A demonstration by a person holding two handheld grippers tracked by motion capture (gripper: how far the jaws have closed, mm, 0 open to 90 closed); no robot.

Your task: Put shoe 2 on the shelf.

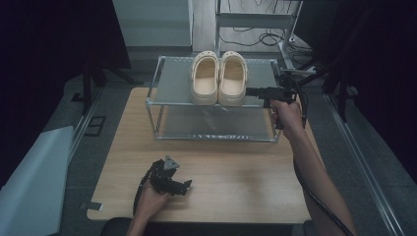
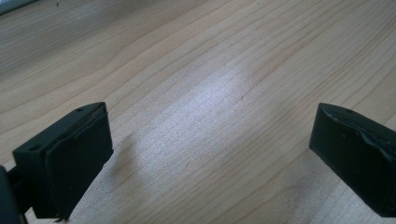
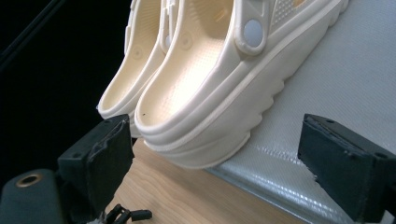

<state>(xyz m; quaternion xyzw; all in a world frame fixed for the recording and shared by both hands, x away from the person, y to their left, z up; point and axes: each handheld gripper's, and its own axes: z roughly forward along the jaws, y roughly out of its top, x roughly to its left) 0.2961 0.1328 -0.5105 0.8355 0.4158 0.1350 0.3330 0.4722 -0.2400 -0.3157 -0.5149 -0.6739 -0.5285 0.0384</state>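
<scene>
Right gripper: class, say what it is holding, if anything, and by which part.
Nothing. The right gripper is open beside the heel of the nearer clog, without touching it.

Both grippers are black: the left gripper [image 1: 186,185] carries a grey three-cornered plate, the right gripper [image 1: 252,91] trails a black cable. Forearms look bare, sleeveless. Jaw pads seem frayed.

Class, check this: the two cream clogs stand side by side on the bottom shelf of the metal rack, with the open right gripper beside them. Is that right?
Not quite. The clogs stand on the top shelf of the rack, not the bottom one; the high view shows it. The rest holds: they are side by side, and the open right gripper is beside them.
</scene>
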